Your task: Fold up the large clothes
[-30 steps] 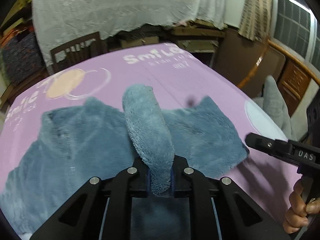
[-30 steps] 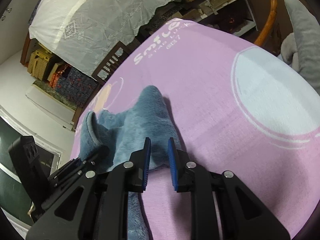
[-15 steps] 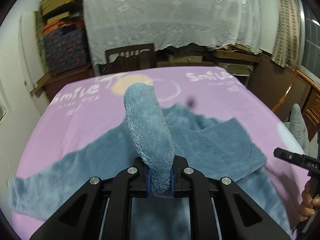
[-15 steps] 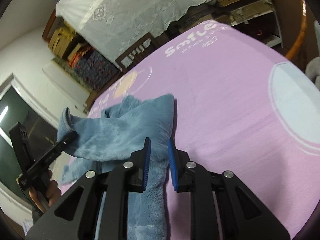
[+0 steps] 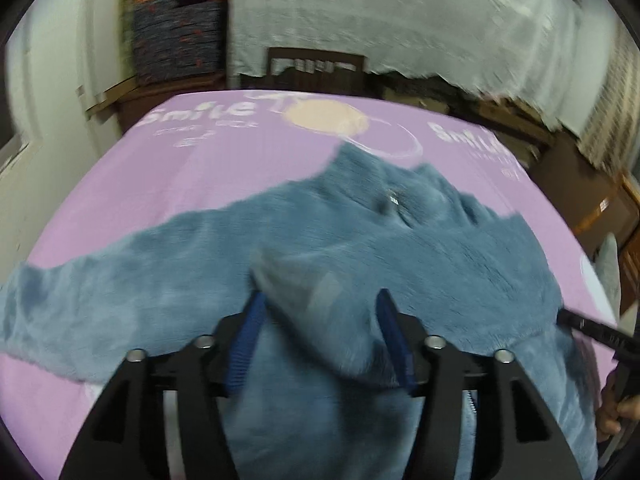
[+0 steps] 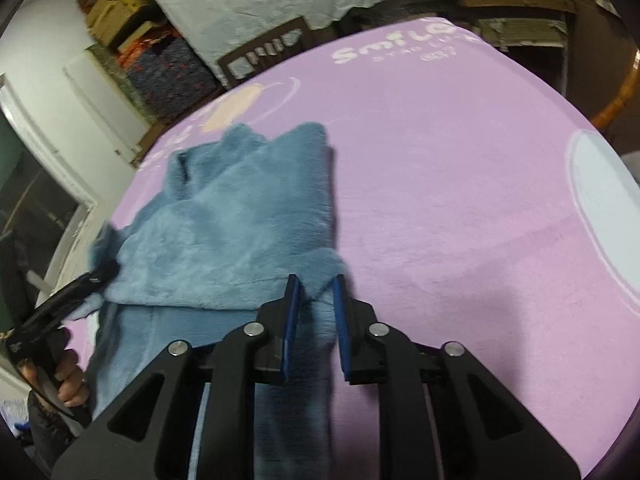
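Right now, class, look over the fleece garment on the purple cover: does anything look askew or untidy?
Yes. The blue fleece garment is only partly folded on the purple cover. One sleeve trails out sideways, unfolded. The left gripper is opening, with a loose fold of fleece between its jaws.

Cluttered home storeroom; lace-draped furniture (stacked boxes)

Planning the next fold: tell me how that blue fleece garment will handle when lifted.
The blue fleece garment is probably floppy: it drapes in soft folds on the purple sheet. The plush pile likely grips well. It seems bulky, so lifted edges would sag.
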